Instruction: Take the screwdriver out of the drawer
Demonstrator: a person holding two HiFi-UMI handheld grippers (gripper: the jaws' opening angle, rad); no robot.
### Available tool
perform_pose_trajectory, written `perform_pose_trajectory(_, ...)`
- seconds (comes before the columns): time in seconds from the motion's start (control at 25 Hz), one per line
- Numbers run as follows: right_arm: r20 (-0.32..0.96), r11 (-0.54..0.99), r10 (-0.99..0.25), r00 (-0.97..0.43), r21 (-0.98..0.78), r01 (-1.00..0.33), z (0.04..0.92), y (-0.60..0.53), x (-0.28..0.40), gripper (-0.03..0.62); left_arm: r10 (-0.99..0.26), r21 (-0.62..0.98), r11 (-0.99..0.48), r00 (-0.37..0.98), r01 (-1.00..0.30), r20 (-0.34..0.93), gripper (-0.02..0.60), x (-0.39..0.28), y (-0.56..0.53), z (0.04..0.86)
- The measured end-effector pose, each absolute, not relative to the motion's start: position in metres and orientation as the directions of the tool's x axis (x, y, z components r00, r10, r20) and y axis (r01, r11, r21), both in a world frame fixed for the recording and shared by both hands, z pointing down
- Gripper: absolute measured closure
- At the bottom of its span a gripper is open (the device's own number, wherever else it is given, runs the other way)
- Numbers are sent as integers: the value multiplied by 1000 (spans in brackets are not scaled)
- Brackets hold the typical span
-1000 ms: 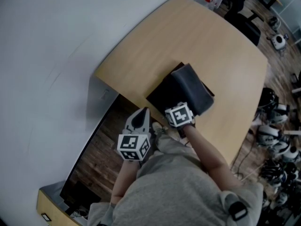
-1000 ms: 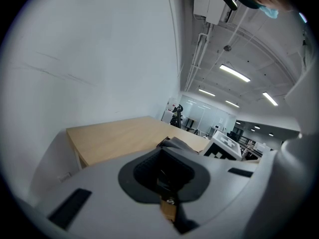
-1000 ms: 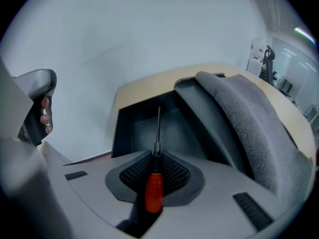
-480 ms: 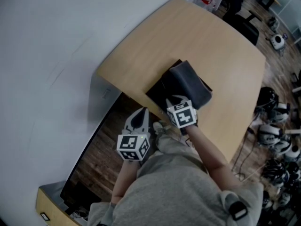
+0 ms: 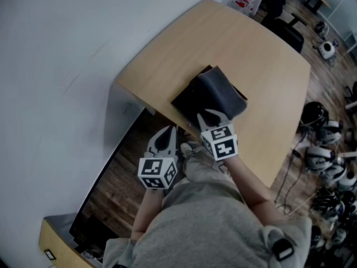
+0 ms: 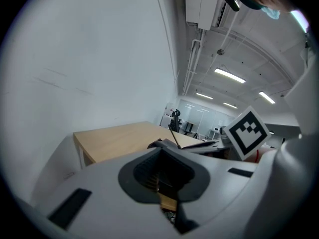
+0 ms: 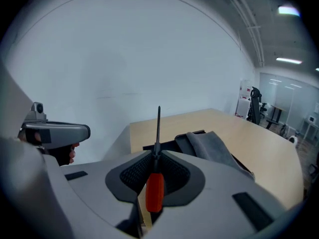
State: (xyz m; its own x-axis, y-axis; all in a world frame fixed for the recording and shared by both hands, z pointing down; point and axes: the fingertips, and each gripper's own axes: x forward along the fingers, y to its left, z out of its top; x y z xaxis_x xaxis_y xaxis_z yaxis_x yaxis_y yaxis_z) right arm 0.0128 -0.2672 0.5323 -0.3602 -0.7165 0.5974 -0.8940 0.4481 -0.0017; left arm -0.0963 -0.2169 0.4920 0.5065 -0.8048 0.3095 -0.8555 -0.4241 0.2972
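A screwdriver with a red handle (image 7: 155, 190) and a thin dark shaft (image 7: 158, 128) stands between the pads of my right gripper (image 7: 156, 154), which is shut on it. In the head view the right gripper (image 5: 211, 118) hovers just above the near edge of a black box (image 5: 189, 100) draped with a grey cloth (image 5: 220, 92) on the wooden table (image 5: 234, 43). My left gripper (image 5: 165, 137) hangs off the table's near edge, left of the right one, jaws together and empty (image 6: 162, 151). The shaft's tip (image 6: 174, 136) also shows in the left gripper view.
A white wall fills the left side. Below the table lie wooden floor (image 5: 120, 183) and a low cabinet (image 5: 56, 244) at bottom left. Office chairs (image 5: 290, 29) and several pieces of gear (image 5: 326, 166) crowd the floor to the right.
The right gripper has lifted away from the black box and drawn back toward the person, tilting up. The left gripper has shifted slightly.
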Motion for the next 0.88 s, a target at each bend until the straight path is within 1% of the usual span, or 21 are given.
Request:
perform_pose_trajectory(0.24,515,421,-780,-357,9,-907,512,-236,23,537,-810,289,-431,508,-855,294,581,-92,-191,485)
perform_pose_trajectory(0.44,491,401,-800,-346,8,-916,507,-207,31,537,-813,285,-432,506,-856,288,581,-88,-168,485)
perform_pose_trajectory(0.88,436,412,-814,-384,-33,-911,491,-155,32,537,-814,286,-428,503,-858,291,581,-79,-131,489)
